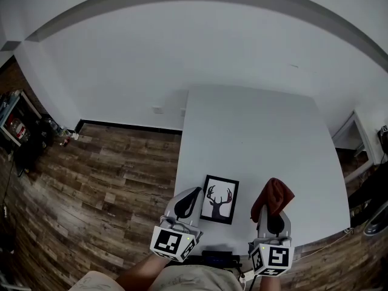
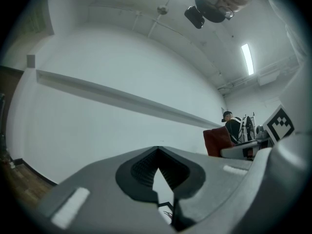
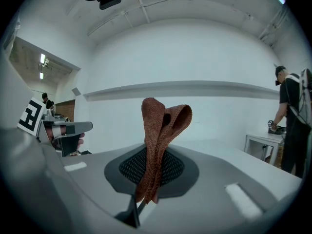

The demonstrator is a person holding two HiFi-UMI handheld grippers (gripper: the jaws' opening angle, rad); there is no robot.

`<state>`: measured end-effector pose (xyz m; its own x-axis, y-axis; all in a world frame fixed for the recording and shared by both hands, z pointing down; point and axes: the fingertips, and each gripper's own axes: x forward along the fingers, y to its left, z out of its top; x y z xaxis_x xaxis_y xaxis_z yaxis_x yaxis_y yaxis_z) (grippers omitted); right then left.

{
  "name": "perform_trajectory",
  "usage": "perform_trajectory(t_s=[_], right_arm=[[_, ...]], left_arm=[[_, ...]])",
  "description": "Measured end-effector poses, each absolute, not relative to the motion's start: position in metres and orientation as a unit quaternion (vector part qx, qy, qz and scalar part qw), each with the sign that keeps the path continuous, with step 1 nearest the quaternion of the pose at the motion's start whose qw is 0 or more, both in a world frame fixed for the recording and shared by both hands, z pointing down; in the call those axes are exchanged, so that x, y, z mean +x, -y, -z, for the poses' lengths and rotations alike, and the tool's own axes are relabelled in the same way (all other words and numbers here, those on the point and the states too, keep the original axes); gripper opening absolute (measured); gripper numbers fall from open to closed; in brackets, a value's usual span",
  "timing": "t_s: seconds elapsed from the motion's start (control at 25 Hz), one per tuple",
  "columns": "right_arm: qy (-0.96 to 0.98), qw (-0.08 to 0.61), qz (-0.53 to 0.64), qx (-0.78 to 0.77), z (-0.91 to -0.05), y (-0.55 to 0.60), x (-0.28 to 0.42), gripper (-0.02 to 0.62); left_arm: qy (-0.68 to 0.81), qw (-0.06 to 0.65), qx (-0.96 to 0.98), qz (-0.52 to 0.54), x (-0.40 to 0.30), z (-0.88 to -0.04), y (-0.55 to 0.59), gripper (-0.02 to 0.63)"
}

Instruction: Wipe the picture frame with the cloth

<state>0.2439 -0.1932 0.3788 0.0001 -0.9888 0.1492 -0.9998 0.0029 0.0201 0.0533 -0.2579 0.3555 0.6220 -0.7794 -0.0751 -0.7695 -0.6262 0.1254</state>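
The black picture frame [image 1: 219,199] with a deer-antler print lies flat near the front edge of the white table [image 1: 254,138]. My left gripper [image 1: 194,192] hovers at the frame's left edge, jaws together and holding nothing; a sliver of the antler print [image 2: 168,212] shows through the slit between its jaws [image 2: 159,153]. To the frame's right, my right gripper [image 1: 272,211] is shut on a rust-brown cloth [image 1: 274,196]. The cloth [image 3: 163,126] stands up folded from the jaws of the right gripper [image 3: 155,153]. The left gripper view also shows the cloth [image 2: 217,141].
Wooden floor [image 1: 109,174] lies beyond the table's left edge, with a shelf [image 1: 15,123] at the far left. A dark device [image 1: 218,257] sits at the table's near edge. A person [image 3: 292,121] stands by another white table [image 3: 263,141] on the right.
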Motion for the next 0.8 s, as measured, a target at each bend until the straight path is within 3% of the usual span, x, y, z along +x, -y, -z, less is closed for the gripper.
perform_trajectory(t_s=[0.8], right_arm=[[0.697, 0.060, -0.038, 0.714, -0.3821, 0.1903, 0.2534, 0.060]], left_arm=[[0.440, 0.035, 0.896, 0.060, 0.0520, -0.3588, 0.2536, 0.000]])
